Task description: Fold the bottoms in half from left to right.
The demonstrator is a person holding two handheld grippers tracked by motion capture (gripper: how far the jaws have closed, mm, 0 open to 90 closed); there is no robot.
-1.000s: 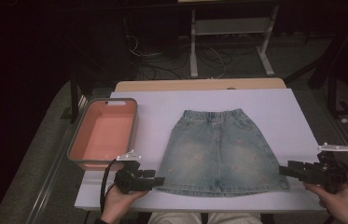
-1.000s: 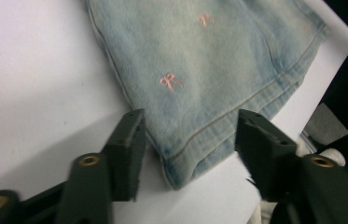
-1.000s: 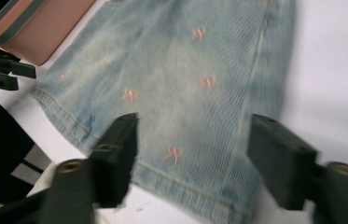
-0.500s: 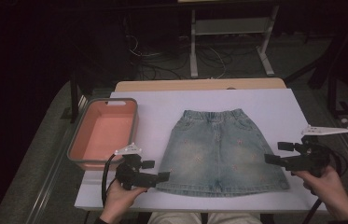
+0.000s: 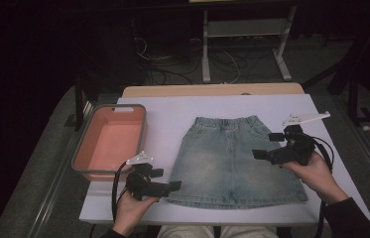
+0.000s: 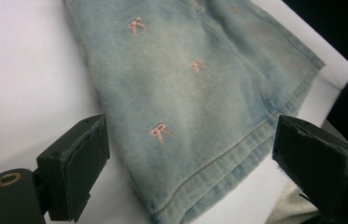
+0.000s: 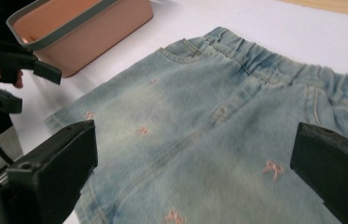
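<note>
At the table's left edge, a salmon-pink rectangular plastic basin with a grey rim (image 5: pixel 109 142) is sitting on the white table cover (image 5: pixel 172 111), just beyond the left gripper (image 5: pixel 165 180). That gripper is hovering near the front edge at the hem's left corner of the faded light-blue denim skirt (image 5: pixel 232 161); its jaws have just been opening and are standing wide apart with nothing between the pads. The left gripper view is showing what the high view is not: small pink embroidered bows (image 6: pixel 161 132) scattered over the denim, and the stitched hem (image 6: pixel 237 158) lying flat between the spread jaws. The skirt is lying flat at the middle of the table, elastic waistband toward the far edge. Toward the right edge, the right gripper (image 5: pixel 268 145) is hanging over the skirt's right side, its jaws likewise freshly opened, wide and gripping nothing. The right gripper view is showing the waistband's gathers (image 7: pixel 274 63), with the basin beyond and the other gripper at the frame's left.
</note>
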